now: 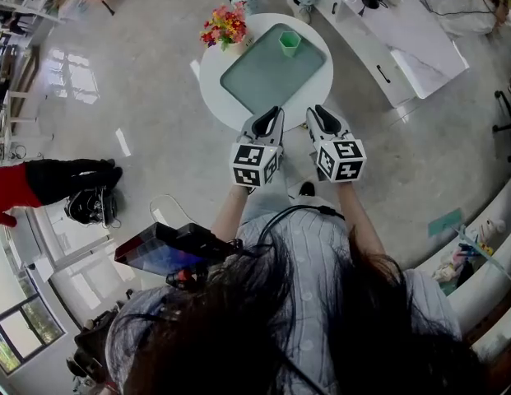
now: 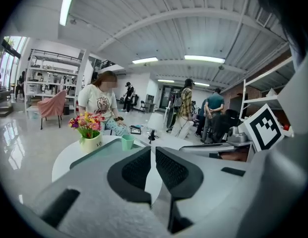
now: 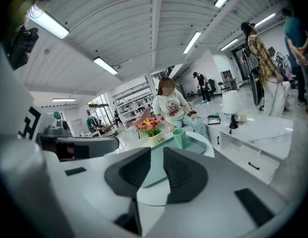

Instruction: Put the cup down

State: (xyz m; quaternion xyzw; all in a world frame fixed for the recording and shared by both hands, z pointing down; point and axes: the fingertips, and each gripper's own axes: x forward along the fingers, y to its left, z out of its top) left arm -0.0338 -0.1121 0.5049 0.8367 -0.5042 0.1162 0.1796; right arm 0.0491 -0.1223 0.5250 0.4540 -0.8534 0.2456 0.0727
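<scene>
A small green cup (image 1: 290,43) stands upright at the far corner of a grey-green tray (image 1: 263,76) on a round white table (image 1: 214,89). The same cup (image 2: 127,142) (image 3: 179,138) appears beyond both pairs of jaws, well out of their reach. My left gripper (image 1: 272,113) (image 2: 154,152) hangs over the table's near edge, its pads almost together with nothing between them. Beside it, my right gripper (image 1: 319,113) (image 3: 157,155) shows a narrow gap between its pads, also empty. Neither gripper touches the cup.
A pot of flowers (image 1: 226,26) (image 2: 87,128) stands on the table left of the tray. A person (image 2: 100,103) sits behind the table. A long white cabinet (image 1: 387,31) with a lamp (image 3: 232,103) runs along the right. Someone's legs (image 1: 49,179) lie at the left.
</scene>
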